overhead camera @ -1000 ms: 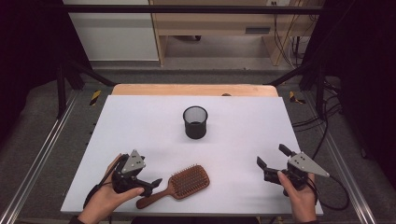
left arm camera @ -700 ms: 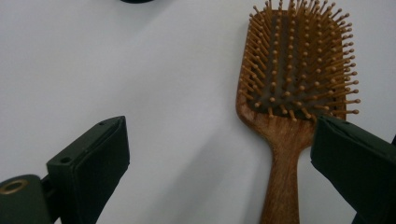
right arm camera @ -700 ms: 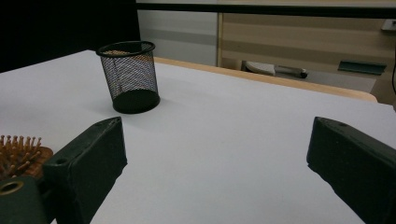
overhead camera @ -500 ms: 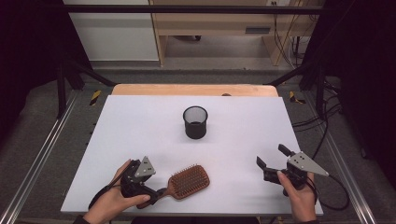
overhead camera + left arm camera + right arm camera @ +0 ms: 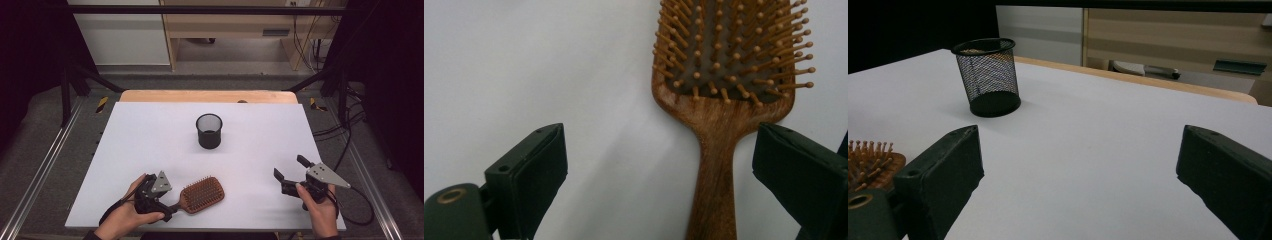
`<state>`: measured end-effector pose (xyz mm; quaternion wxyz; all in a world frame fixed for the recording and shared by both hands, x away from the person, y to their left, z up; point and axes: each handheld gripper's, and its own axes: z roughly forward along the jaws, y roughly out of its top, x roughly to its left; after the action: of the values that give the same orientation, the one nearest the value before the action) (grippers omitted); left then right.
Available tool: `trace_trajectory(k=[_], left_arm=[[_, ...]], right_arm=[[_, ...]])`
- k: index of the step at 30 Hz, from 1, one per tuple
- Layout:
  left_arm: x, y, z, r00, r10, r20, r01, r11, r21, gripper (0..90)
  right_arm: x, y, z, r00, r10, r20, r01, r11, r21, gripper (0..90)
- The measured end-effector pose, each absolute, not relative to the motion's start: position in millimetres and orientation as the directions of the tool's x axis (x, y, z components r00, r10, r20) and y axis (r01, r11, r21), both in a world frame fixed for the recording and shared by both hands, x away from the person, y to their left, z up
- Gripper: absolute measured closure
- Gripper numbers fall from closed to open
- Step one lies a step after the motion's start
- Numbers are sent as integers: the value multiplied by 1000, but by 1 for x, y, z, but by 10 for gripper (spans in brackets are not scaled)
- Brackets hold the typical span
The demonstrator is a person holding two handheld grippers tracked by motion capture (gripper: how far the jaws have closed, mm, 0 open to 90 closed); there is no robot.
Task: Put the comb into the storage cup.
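A wooden paddle hairbrush [image 5: 201,194] lies bristles up near the table's front edge. Its handle [image 5: 714,175] runs between the wide-apart jaws of my left gripper [image 5: 165,212], closer to the right jaw, with neither jaw touching it. The left gripper [image 5: 659,170] is open and low over the white table [image 5: 150,145]. My right gripper [image 5: 289,172] is open at the front right, holding nothing. A black mesh cup [image 5: 209,130] stands upright mid-table; the right gripper view shows the cup [image 5: 988,77] beyond the open right gripper [image 5: 1078,165] and the brush head [image 5: 870,165] at far left.
A wooden board edge [image 5: 207,96] runs along the table's far side. Metal rails [image 5: 47,160] flank the table, and cables [image 5: 350,145] hang at the right. A wooden bench [image 5: 1173,45] stands behind the table.
My left gripper has moved right and forward along the front edge and turned onto the brush handle, so its open jaws now straddle it. The right gripper has stayed put.
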<state>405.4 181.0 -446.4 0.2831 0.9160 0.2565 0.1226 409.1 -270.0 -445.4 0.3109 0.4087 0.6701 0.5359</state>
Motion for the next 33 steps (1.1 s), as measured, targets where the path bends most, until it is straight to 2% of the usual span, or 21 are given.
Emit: trace_trajectory(k=[7, 13, 22, 33], left_arm=[[404, 178, -450, 857, 511, 71, 394, -737, 549, 101], [406, 177, -451, 856, 513, 61, 404, -738, 541, 159], [408, 177, -449, 873, 488, 10, 408, -741, 533, 387], [404, 168, -452, 891, 455, -9, 406, -786, 466, 546]], right_arm=[[409, -270, -446, -473, 881, 23, 217, 92, 972, 50], [409, -270, -445, -473, 881, 25, 220, 91, 971, 50], [410, -269, -446, -478, 878, 20, 221, 98, 970, 50], [410, -269, -446, -483, 875, 24, 225, 97, 970, 51]])
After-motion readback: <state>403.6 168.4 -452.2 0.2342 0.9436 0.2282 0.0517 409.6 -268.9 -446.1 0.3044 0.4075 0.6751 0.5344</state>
